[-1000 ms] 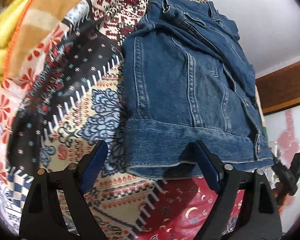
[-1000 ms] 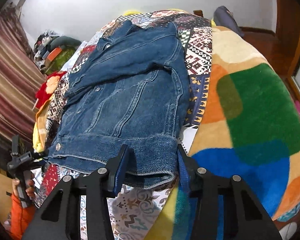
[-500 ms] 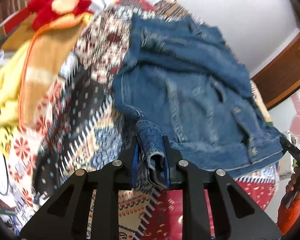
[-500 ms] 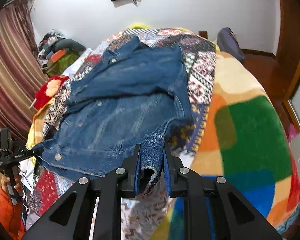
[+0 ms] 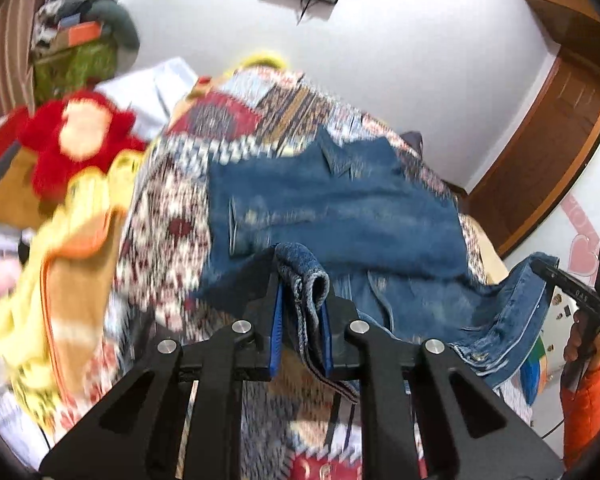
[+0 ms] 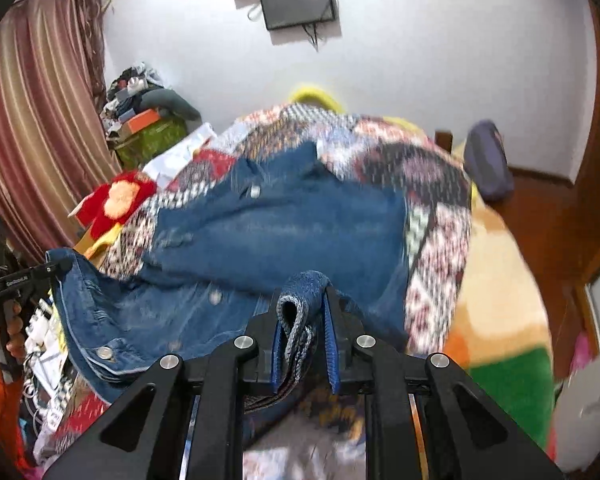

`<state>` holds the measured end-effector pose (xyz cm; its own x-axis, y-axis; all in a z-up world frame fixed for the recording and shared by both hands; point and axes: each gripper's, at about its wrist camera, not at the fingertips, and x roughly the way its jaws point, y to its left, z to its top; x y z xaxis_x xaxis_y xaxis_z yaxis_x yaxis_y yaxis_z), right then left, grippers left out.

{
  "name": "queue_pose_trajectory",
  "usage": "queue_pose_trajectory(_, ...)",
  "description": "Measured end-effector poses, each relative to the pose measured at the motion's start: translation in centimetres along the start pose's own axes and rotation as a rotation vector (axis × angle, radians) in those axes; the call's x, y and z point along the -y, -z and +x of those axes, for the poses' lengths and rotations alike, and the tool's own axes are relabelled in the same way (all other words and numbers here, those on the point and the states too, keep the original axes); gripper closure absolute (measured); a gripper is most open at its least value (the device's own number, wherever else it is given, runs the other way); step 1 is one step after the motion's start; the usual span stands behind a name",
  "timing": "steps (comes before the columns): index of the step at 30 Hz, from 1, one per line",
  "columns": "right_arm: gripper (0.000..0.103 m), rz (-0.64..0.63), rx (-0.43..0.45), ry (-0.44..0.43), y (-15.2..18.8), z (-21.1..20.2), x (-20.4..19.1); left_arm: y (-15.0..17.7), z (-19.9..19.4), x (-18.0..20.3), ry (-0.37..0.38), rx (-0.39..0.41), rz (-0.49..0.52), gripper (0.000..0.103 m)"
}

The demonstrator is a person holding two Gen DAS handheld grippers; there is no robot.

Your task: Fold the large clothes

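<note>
A blue denim jacket (image 5: 340,208) lies spread on the patterned bedcover (image 5: 168,208), collar at the far end. Its bottom hem is raised off the bed and hangs between my two grippers. My left gripper (image 5: 302,276) pinches a bunched fold of the hem near one corner, and its jaws are still closing on the denim. The right gripper (image 6: 304,300) is shut on a fold of hem at the other corner of the jacket (image 6: 284,224). Each view shows the other gripper at its edge: the right gripper (image 5: 540,266), the left gripper (image 6: 60,266).
A red plush toy (image 5: 76,148) and a yellow and orange blanket (image 5: 72,248) lie left of the jacket. A bright fleece blanket (image 6: 500,320) covers the bed's right side. Behind are a striped curtain (image 6: 32,140), a heap of things (image 6: 148,120) and a wooden door (image 5: 560,140).
Both grippers went from open around the flat hem to shut on it. They then rose and lifted the hem off the bed, so more of the wall shows.
</note>
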<state>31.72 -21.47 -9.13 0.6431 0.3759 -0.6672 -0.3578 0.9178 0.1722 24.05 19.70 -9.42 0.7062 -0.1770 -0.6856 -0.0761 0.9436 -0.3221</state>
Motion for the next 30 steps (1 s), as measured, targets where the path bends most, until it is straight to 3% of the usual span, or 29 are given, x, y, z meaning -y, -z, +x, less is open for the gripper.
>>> queue_pose_trajectory(10, 0.089, -0.051, 0.096, 0.098, -10.0, 5.8, 1.9, -9.3, 4.8, -0.5, -0.018, 0.075, 0.025, 0.088)
queue_pose_trajectory(13, 0.089, -0.07, 0.085, 0.147, -12.8, 9.3, 2.6, -12.2, 8.0, -1.3, -0.036, 0.08, 0.014, 0.088)
queue_pose_trajectory(17, 0.089, -0.095, 0.053, 0.199, -15.2, 15.3, 3.4, -14.9, 13.4, -2.8, -0.076, 0.028, -0.004, 0.088)
queue_pose_trajectory(21, 0.089, -0.112, -0.028, 0.257, -15.7, 22.4, 4.4, -15.7, 19.4, -4.6, -0.109, -0.068, -0.079, 0.088)
queue_pose_trajectory(26, 0.089, -0.086, -0.109, 0.31, -14.4, 28.6, 6.2, -14.2, 25.6, -7.9, -0.121, -0.199, -0.218, 0.087)
queue_pose_trajectory(30, 0.088, -0.134, -0.116, 0.514, -13.5, 30.1, 8.3, -12.3, 28.1, -9.7, -0.124, -0.243, -0.263, 0.08)
